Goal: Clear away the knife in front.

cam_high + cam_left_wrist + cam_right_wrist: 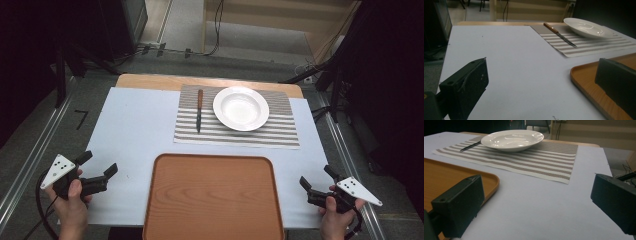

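A white deep plate (241,108) (586,27) (512,139) sits on a grey-striped placemat (280,131) (594,43) (544,160) at the far middle of the table. A knife (199,110) (559,34) (470,146) with a brown wooden handle lies on the mat left of the plate. An empty brown tray (214,197) (586,82) (446,176) rests near the front edge. My left gripper (98,166) (541,85) is open over the bare cloth at the tray's left. My right gripper (316,179) (536,205) is open at the tray's right, nothing between its jaws.
A pale cloth (135,130) covers the wooden table (150,80). Metal rails (30,160) run along both sides of the table. Cables (215,30) and dark stands lie on the floor beyond the far edge.
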A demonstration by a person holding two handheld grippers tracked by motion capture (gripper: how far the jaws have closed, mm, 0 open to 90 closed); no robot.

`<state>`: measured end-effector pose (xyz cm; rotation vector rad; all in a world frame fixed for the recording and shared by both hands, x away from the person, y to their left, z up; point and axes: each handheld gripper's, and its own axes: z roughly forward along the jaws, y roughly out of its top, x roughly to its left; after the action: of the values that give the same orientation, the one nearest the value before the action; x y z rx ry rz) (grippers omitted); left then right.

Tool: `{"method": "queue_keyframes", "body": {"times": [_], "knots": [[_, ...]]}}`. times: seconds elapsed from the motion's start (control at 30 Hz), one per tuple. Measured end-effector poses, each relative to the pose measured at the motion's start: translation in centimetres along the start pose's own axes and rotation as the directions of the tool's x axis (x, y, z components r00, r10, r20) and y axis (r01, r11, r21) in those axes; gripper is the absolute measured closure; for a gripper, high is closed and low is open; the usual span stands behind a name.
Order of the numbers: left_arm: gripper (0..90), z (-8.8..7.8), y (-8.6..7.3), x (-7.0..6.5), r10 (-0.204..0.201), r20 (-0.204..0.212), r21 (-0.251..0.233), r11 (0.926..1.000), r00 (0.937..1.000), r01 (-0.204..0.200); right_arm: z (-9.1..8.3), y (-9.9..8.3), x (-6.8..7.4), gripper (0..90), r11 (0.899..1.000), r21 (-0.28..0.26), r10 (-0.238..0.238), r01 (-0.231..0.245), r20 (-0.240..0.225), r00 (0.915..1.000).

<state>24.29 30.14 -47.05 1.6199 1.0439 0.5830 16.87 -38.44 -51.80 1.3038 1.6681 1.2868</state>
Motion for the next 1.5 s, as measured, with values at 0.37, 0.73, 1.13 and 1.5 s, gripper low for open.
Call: {"method": "queue_keyframes", "body": {"times": [0.37,0.73,1.13,1.5], "knots": [[0.0,1.9,2.8,-1.4,0.047,0.025,0.0,0.9989,0.9986,-0.047,0.0,0.0,0.1,0.0,1.0,0.002,-0.011,0.011,-0.007,0.9999],[0.0,4.5,5.8,-3.0,0.087,0.063,0.004,0.9961,0.9942,-0.088,0.0,0.0,0.2,0.0,1.0,0.001,-0.017,0.017,-0.012,0.9998],[0.0,8.2,8.9,-5.2,0.133,0.114,0.018,0.9905,0.9844,-0.136,0.0,0.0,0.2,0.0,1.0,-0.001,-0.019,0.019,-0.015,0.9997],[0.0,11.5,10.9,-7.3,0.166,0.158,0.036,0.9841,0.9734,-0.174,0.0,0.0,0.2,0.0,1.0,-0.003,-0.022,0.022,-0.017,0.9996]]}}
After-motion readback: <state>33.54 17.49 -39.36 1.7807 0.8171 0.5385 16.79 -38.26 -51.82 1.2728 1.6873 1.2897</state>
